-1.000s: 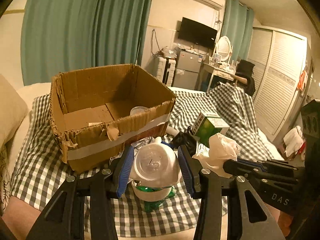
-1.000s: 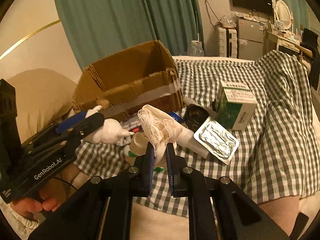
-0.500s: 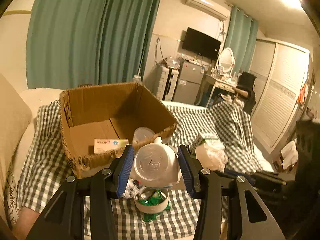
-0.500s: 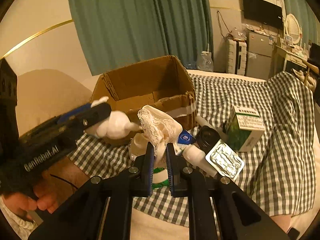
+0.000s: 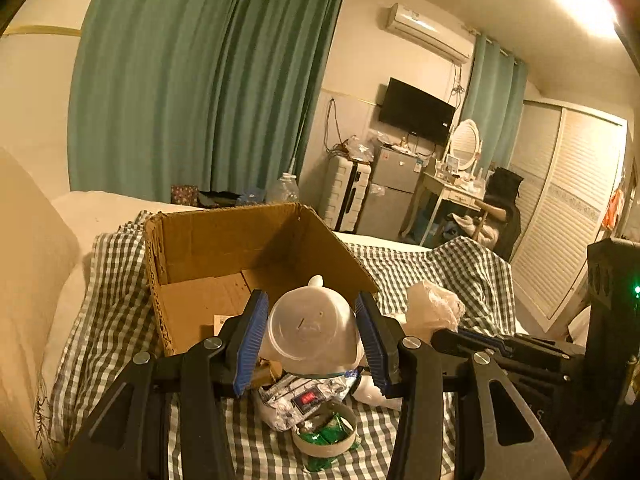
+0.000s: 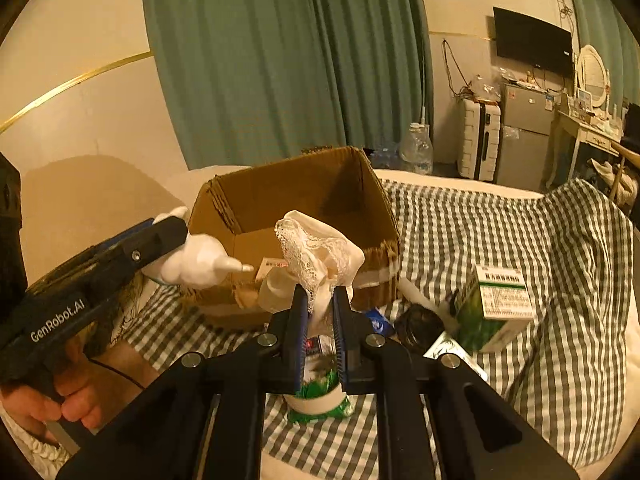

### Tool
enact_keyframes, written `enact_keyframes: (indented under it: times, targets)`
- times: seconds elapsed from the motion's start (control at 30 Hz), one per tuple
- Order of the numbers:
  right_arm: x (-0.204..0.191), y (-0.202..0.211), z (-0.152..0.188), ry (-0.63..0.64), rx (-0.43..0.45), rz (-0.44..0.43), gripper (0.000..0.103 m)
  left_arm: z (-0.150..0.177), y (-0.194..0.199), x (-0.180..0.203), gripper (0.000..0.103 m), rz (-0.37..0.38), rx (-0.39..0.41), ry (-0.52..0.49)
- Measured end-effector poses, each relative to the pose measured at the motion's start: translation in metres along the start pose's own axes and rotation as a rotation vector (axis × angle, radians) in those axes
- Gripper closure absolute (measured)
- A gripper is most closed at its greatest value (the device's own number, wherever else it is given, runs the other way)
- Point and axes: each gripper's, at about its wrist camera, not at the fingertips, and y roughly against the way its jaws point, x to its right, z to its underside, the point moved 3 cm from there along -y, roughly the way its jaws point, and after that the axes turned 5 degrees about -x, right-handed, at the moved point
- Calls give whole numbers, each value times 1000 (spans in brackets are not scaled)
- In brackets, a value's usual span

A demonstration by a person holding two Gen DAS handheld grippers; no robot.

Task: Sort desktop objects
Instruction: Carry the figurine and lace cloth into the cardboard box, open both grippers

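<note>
Both grippers have risen toward the cardboard box (image 5: 256,264): left gripper (image 5: 312,340) half-spread around a white figurine (image 5: 312,326), right gripper (image 6: 320,316) nearly closed, pinching a lace cloth (image 6: 316,252) (thin, hence the narrow gap), each just short of the box's near wall, probably for dropping in.

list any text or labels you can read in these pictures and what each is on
"GenRobot.AI": side of the left gripper.
Green and white carton: label print too small to read.
Flat box inside the cardboard box: print blurred.
Foil pack red label: unreadable.
</note>
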Motion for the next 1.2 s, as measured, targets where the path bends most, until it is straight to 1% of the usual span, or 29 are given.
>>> enact_keyframes:
  times: [0.17,0.33,0.53,0.7,0.93,1.2]
  targets:
    - [-3,-12,-14,11,9,-18,92,-8,-7,-12,57,1,6,29]
    - [-3,-34,-24,17,-2,-28,92,-15,-21,-27,57,-24,14,42]
    - [-4,-65,-29,20,-29,-42,92,-16,-47,-48,57,-36,-11,67]
    - [-7,-94,-28,31,-64,-48,92,-12,-68,-62,57,-56,-32,70]
    - [-9,-129,-20,19,-112,-49,92,4,-94,-78,57,-65,-75,89]
    - [-9,-140,-20,7,-104,-52,91,12,-104,-80,57,-87,-87,65]
